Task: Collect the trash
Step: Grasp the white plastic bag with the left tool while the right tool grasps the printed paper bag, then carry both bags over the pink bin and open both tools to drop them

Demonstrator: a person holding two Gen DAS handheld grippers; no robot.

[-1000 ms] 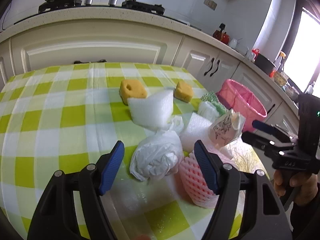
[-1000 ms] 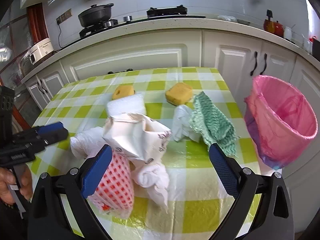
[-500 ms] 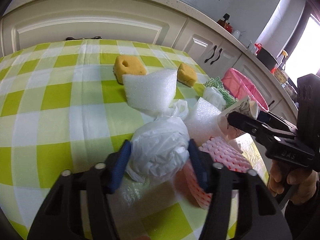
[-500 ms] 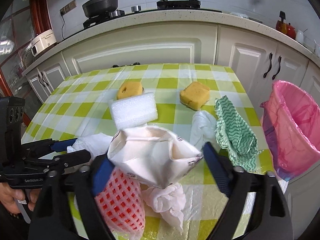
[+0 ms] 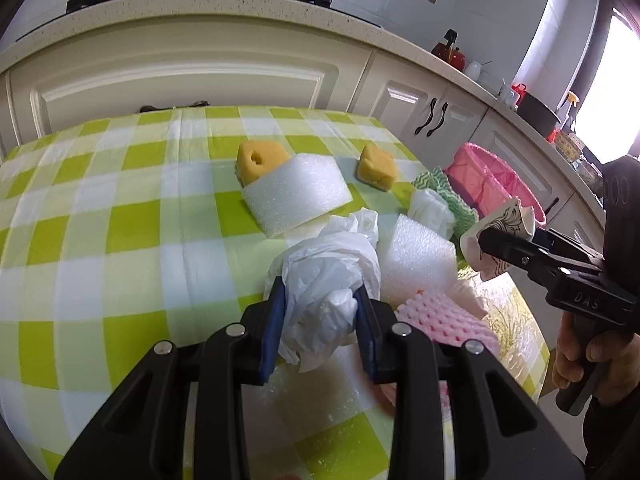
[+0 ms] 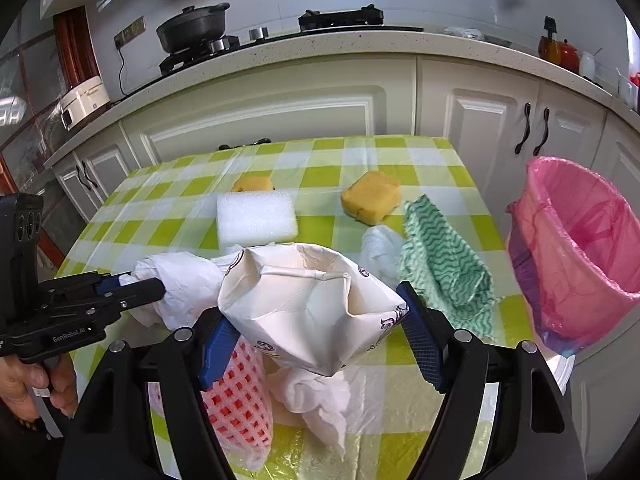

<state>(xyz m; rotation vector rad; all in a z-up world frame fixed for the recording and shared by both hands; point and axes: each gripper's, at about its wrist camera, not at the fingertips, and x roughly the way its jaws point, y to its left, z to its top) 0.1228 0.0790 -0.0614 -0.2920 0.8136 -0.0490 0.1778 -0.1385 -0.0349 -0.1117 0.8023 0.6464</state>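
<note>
Jaws: left gripper (image 5: 320, 312) closing on plastic bag (image 5: 326, 276) | right gripper (image 6: 316, 336) (marked "DAS") closing on paper bag (image 6: 308, 304)

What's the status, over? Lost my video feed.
Left gripper closing on white plastic bag. Right gripper closing on paper bag. Pink bin off table's right edge, path clear.

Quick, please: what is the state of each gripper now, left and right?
Left gripper: closing on the white plastic bag.
Right gripper: closing on the crumpled paper bag.
</note>
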